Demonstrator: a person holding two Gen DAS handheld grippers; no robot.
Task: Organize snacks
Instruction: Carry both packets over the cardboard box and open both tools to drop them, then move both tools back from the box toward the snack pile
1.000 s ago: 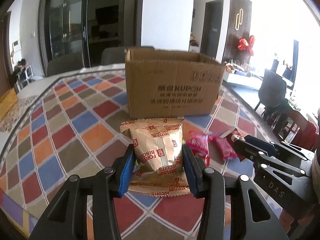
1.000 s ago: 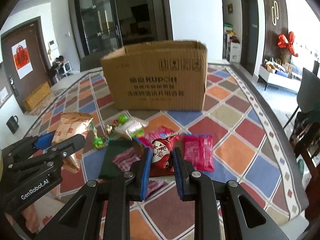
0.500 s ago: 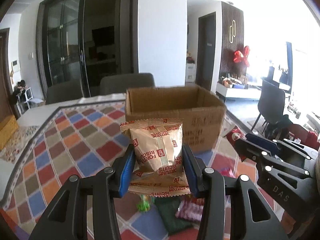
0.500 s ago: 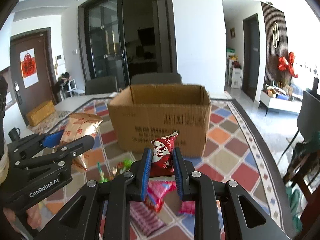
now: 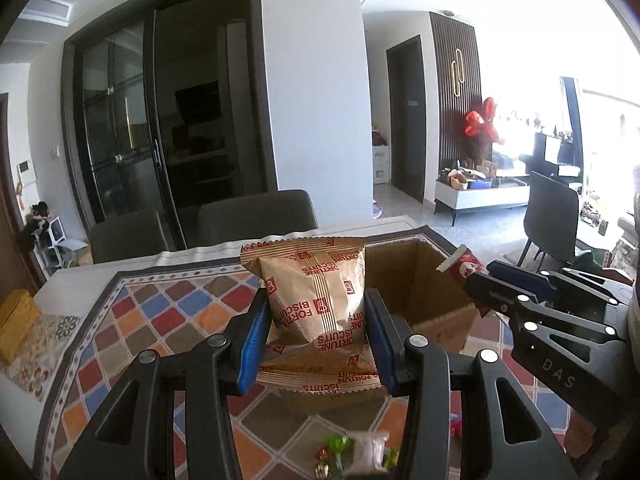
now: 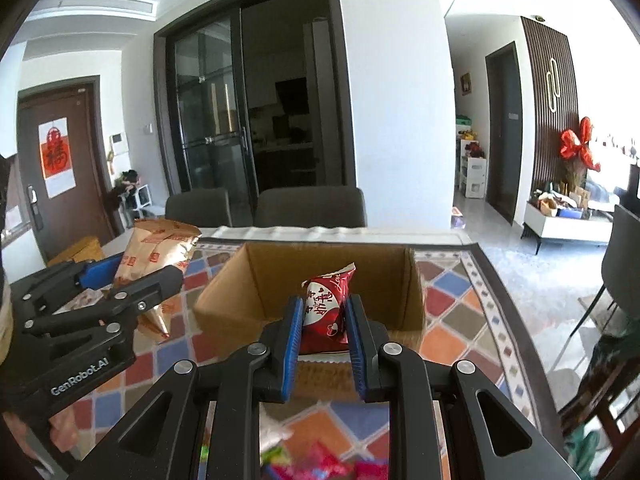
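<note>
My left gripper [image 5: 316, 300] is shut on a tan bag of Fortune Biscuits [image 5: 316, 300], held upright above the table, just short of the open cardboard box [image 5: 420, 280]. In the right wrist view my right gripper [image 6: 323, 312] is shut on a small red snack packet [image 6: 326, 308], raised before the open box [image 6: 332, 276], whose inside looks bare. Each gripper shows in the other's view: the left one with its biscuit bag [image 6: 156, 256] at the left, the right one with the red packet [image 5: 464, 266] at the right.
A tablecloth of coloured diamonds [image 6: 452, 308] covers the table. Several loose snacks [image 5: 352, 450] lie on it below the grippers, also seen as blurred snack wrappers [image 6: 316, 464]. Two dark chairs [image 6: 308, 208] stand behind the table. A yellow box [image 5: 16, 320] sits far left.
Both grippers have risen with their snacks and moved toward the box. The box's open top has come into view and the loose snacks have dropped to the bottom edge.
</note>
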